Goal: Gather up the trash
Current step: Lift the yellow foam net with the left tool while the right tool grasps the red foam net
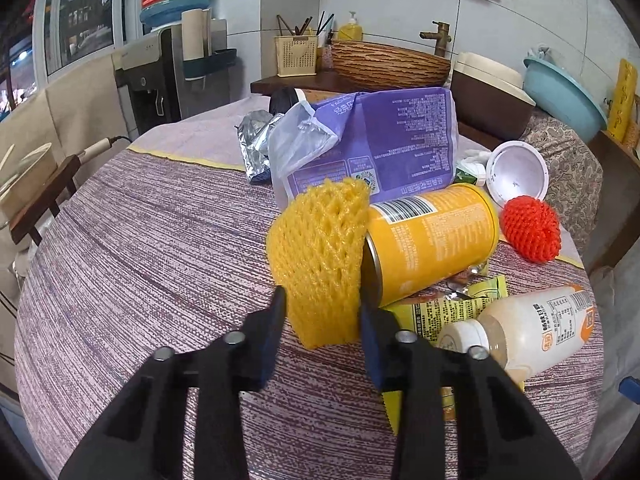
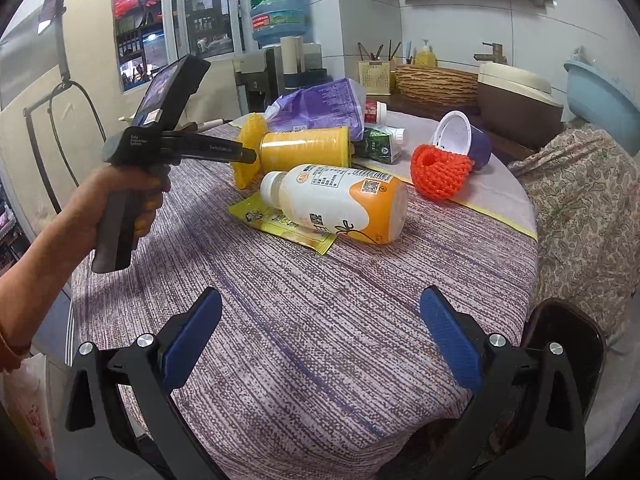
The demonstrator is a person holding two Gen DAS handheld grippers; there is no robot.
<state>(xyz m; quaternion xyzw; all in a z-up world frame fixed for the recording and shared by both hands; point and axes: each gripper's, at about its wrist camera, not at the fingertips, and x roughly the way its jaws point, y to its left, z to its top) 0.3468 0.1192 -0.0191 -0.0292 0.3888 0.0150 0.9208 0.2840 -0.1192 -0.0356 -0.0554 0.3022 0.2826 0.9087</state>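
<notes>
The yellow foam net (image 1: 320,264) stands at the counter's (image 1: 140,240) centre, touching the can (image 1: 432,240) at its 3 o'clock. Left tongs (image 1: 322,316) pinch its lower edge; right tongs (image 2: 320,336) gape, unloaded. It looks featherlight, squashy, springy, so a gentle mid-wall hold suits.

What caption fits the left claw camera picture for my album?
Left claw closes around the yellow foam net beside a tipped yellow can on the cluttered table.
</notes>
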